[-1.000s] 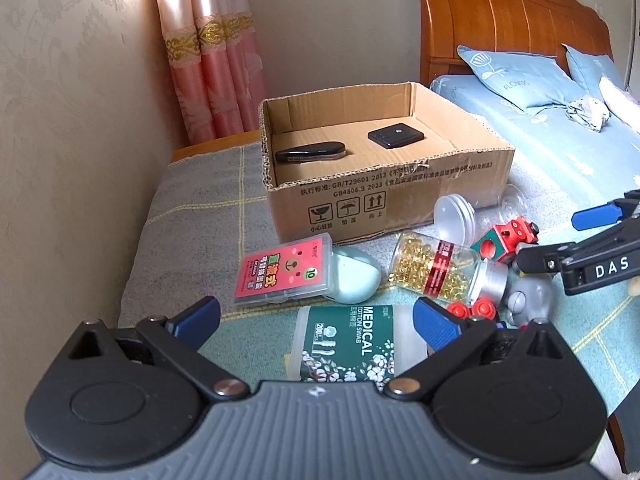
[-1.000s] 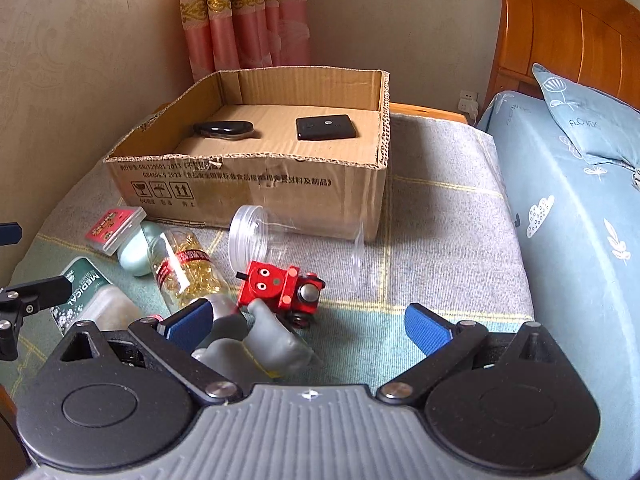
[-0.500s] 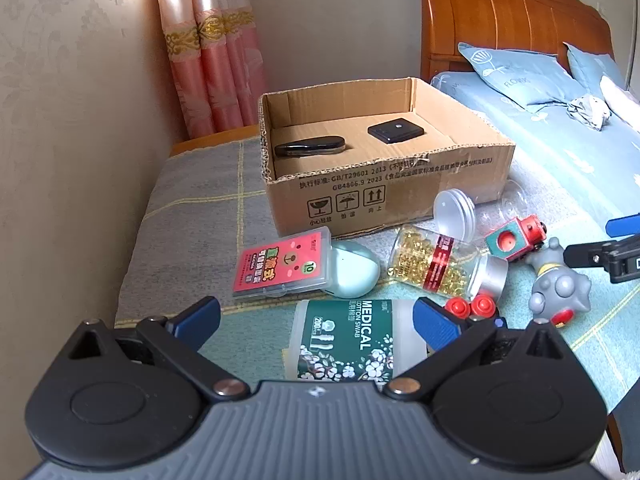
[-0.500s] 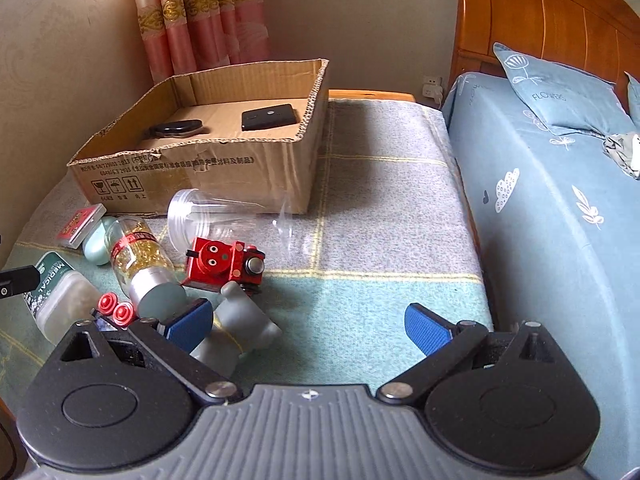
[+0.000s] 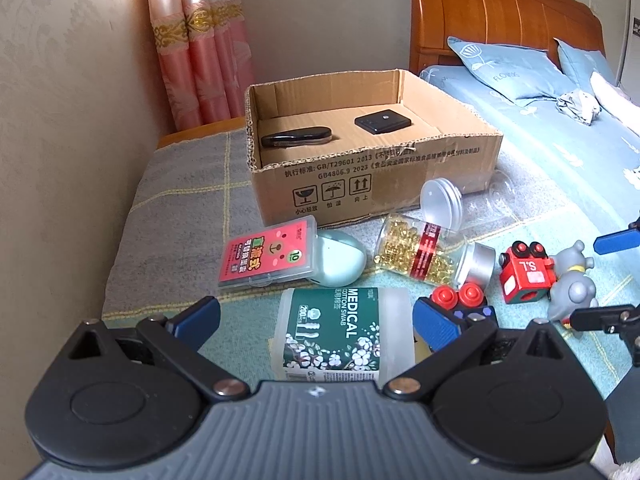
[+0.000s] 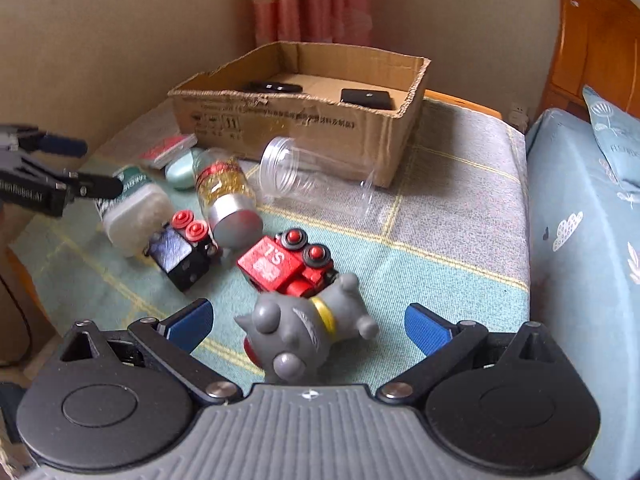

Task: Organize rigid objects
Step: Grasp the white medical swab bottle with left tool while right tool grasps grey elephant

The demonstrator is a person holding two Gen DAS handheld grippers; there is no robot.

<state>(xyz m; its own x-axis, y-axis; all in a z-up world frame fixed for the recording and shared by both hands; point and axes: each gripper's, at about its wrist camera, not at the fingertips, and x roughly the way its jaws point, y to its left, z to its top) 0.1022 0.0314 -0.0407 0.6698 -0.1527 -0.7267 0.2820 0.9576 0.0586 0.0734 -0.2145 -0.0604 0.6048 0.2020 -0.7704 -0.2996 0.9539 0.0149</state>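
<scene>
Right gripper (image 6: 306,320) nearer grey toy (image 6: 304,332) (jaws apart)

Both the left gripper (image 5: 316,322) and the right gripper (image 6: 308,322) hang low, jaws spread wide, gripping nothing.

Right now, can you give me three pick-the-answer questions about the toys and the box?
1. Where is the grey toy? A in the box B between the right gripper's jaws C on the pillow
2. How many black things lie in the cardboard box? A two B four C none
3. The pill bottle is: A upright B lying on its side C in the box

B, it lies between the open jaws; A, a black case and a black pad; B, its silver cap points sideways.
</scene>
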